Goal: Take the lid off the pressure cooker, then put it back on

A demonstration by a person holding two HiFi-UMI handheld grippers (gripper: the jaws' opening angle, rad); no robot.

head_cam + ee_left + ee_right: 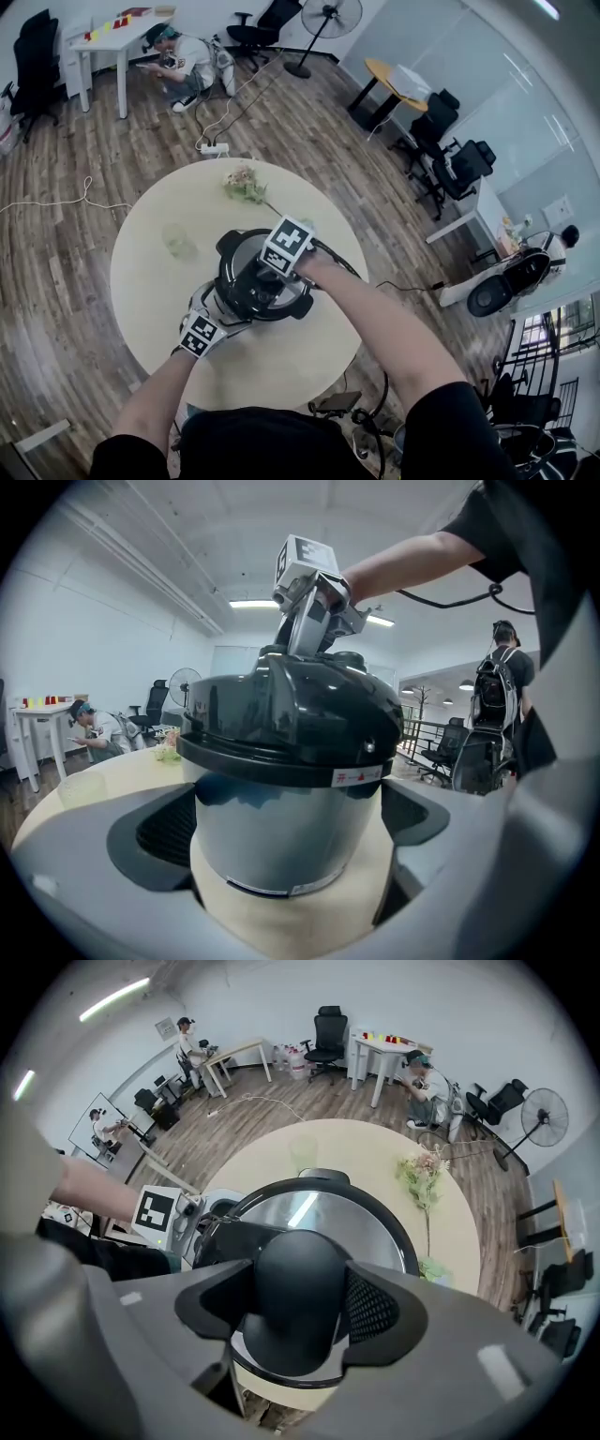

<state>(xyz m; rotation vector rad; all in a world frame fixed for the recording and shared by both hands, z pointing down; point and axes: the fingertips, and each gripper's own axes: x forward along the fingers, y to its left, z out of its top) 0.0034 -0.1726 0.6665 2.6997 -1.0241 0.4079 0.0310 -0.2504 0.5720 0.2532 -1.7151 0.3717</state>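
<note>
A pressure cooker (246,302) with a steel body (281,827) and a black lid (291,714) stands in the middle of the round beige table (281,361). My left gripper (221,311) comes in level from the near left, and its jaws clamp the body from both sides (286,860). From above, my right gripper (269,279) points straight down at the lid. Its pads (375,1307) press on the lid's round black knob (298,1293). The lid (328,1218) sits on the pot. The left gripper (199,1232) shows beside the pot in the right gripper view.
A sprig of greenery (246,185) and a clear glass (175,240) lie on the far side of the table. A black cable (361,277) runs off the right edge. A person (180,58) crouches by a white desk (112,37) at the back; office chairs and a fan stand around.
</note>
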